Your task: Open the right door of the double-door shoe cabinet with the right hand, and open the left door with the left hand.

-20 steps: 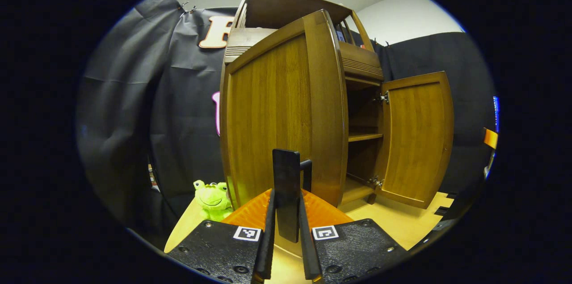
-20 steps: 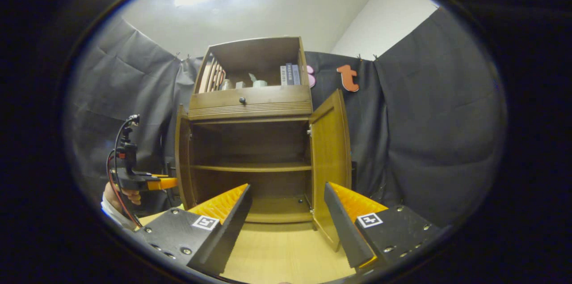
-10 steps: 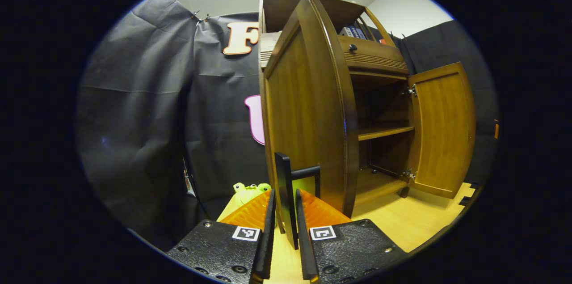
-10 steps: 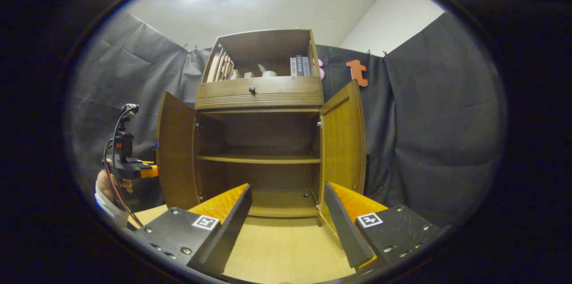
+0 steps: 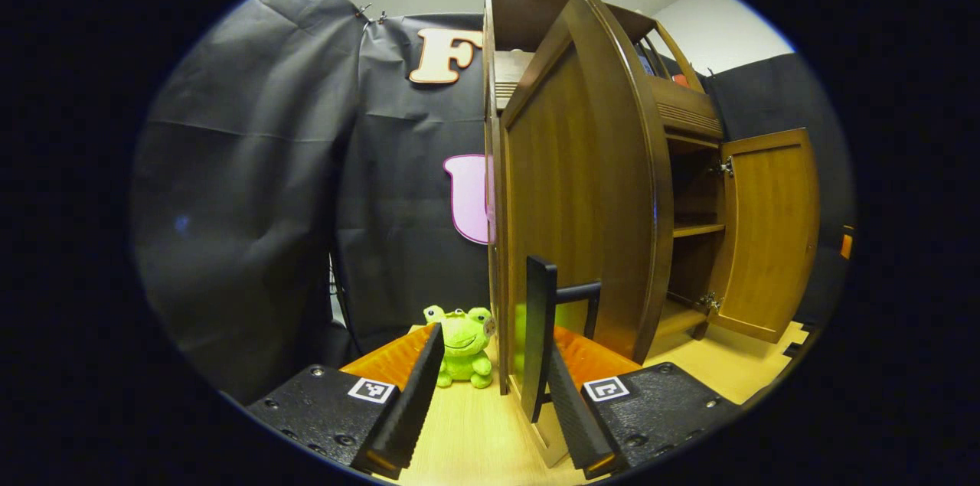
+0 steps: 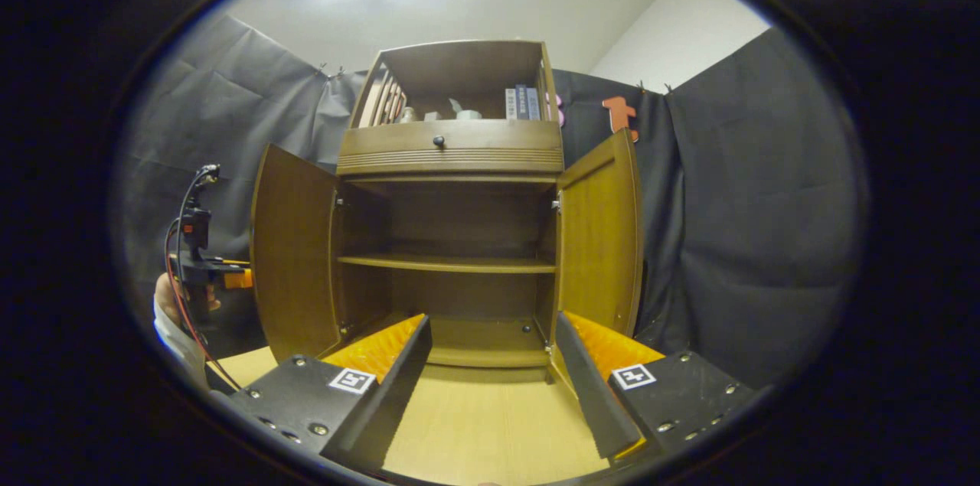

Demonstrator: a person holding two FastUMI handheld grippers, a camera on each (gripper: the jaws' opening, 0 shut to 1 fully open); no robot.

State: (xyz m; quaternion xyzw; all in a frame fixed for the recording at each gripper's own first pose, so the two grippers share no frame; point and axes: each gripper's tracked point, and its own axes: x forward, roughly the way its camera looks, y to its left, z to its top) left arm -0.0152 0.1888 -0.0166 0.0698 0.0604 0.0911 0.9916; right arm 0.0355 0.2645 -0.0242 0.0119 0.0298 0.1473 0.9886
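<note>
In the left gripper view, the left gripper (image 5: 486, 394) is seen spread wide, its fingers parted from the black handle (image 5: 538, 333) of the left door (image 5: 582, 195), which is swung fully out. In the right gripper view, the right gripper (image 6: 494, 386) is held wide and empty, well back from the shoe cabinet (image 6: 452, 157), whose right door (image 6: 601, 241) stands open; the task is judged complete

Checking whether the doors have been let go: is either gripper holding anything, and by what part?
Nothing is held. The left gripper is open, the left door's handle by its right finger; the right gripper is open too.
</note>
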